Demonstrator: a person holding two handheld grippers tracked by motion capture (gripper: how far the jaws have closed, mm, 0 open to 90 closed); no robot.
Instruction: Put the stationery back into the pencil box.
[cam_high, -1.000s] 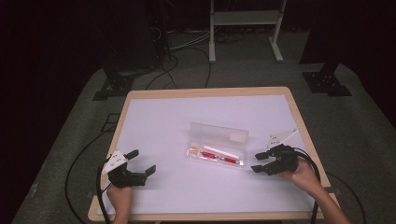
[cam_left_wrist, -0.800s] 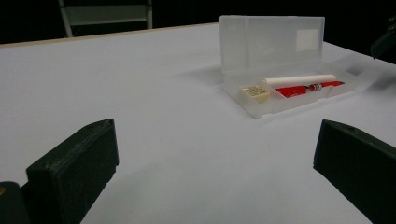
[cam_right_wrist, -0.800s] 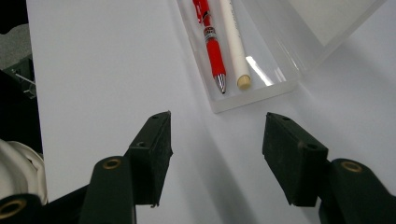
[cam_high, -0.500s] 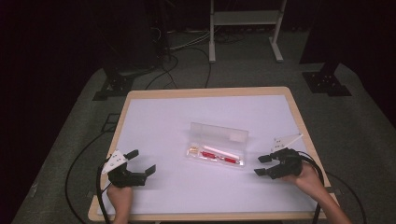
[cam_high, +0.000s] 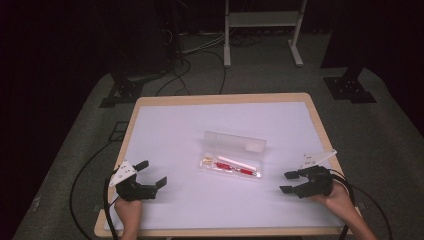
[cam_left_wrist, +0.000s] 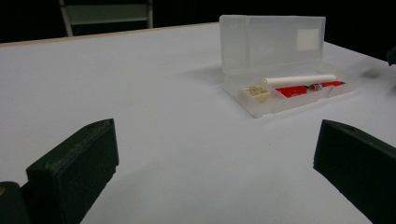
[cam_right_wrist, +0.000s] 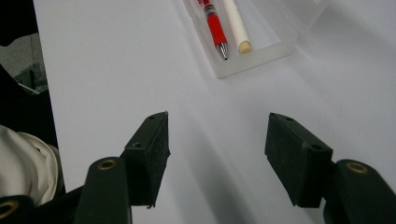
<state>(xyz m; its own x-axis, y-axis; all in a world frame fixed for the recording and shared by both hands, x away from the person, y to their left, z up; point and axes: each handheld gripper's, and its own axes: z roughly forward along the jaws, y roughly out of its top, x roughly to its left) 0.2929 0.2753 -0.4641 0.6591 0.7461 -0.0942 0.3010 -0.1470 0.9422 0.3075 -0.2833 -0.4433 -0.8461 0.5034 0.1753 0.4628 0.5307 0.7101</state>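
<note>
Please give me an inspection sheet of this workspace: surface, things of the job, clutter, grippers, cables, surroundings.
Surface: white table top with wooden edge, bare around the case.
Job's things: clear pencil case, lid open and upright; inside lie a red pen, a white stick and a small eraser.
Clutter: nothing seen.
Grippers: left gripper open, near the front left corner; right gripper open, right of the case, holds nothing.
Cables: one trails from each gripper; more lie on the floor behind the table.
Surroundings: grey carpet, dark stand bases, a white metal frame.
</note>
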